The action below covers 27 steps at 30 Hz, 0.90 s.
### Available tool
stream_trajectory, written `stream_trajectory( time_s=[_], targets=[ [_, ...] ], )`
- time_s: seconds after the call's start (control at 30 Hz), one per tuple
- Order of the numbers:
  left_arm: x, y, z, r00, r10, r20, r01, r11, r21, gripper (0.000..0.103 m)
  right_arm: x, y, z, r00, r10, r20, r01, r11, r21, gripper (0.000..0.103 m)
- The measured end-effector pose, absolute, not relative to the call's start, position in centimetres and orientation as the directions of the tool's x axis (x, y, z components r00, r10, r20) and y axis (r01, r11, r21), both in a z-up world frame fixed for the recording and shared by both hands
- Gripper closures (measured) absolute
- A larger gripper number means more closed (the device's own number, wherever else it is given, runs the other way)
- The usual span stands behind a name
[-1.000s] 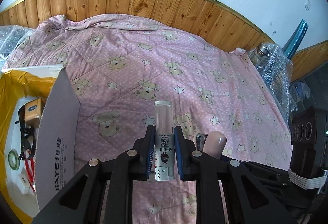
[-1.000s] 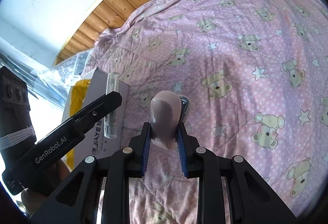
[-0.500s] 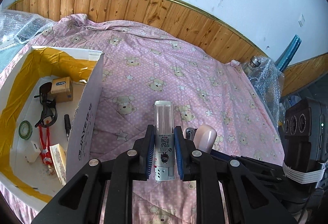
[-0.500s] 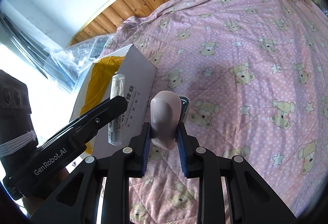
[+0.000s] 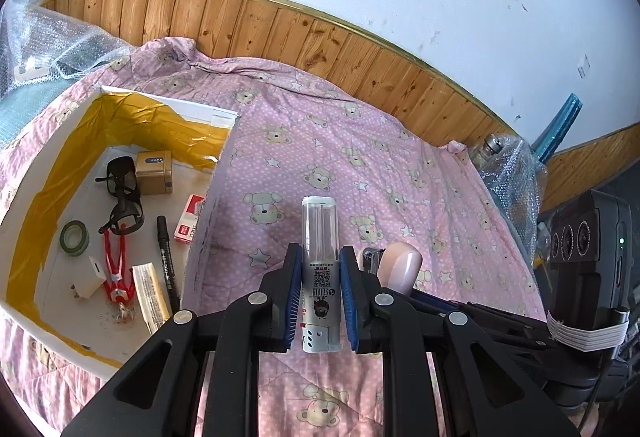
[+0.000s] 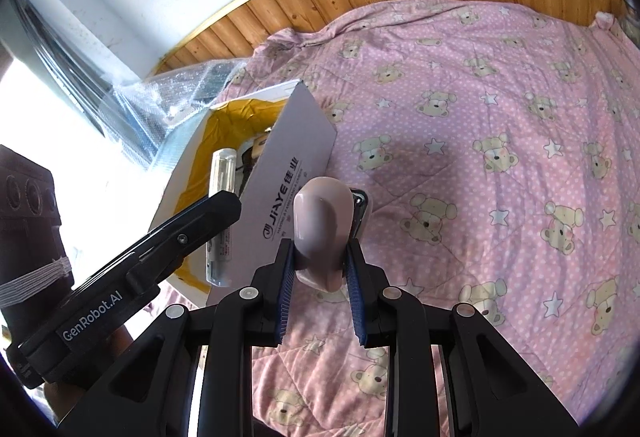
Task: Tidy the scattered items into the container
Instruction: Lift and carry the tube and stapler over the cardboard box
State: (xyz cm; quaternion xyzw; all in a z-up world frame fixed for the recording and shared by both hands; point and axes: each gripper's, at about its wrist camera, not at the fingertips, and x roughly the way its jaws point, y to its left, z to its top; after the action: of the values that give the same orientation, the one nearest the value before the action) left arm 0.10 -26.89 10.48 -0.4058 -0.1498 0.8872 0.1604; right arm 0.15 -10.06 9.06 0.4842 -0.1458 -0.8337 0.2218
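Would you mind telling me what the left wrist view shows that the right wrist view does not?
Only the left wrist view shows the box floor: sunglasses, tape roll, marker. Only the right wrist view shows the printed outer side of the box. Both show the left gripper holding the clear lighter, the right gripper holding the pink stapler, and the pink quilt.

Black tongs (image 5: 319, 301) — blue ribbed pads (image 5: 293, 297), silver screws, white "GenRobot.AI" lettering.
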Motion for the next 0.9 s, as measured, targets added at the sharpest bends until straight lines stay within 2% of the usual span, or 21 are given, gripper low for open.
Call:
stream_trajectory(
  time_s=[0.9],
  targets=[
    [0.5, -37.7, 12.0, -0.719, 0.301, -0.627, -0.022, -0.911, -0.412, 0.083, -1.1, -19.9, 13.2, -0.411, -0.557, -0.721, 0.41, -0.82, 0.4, 0.077]
  ],
)
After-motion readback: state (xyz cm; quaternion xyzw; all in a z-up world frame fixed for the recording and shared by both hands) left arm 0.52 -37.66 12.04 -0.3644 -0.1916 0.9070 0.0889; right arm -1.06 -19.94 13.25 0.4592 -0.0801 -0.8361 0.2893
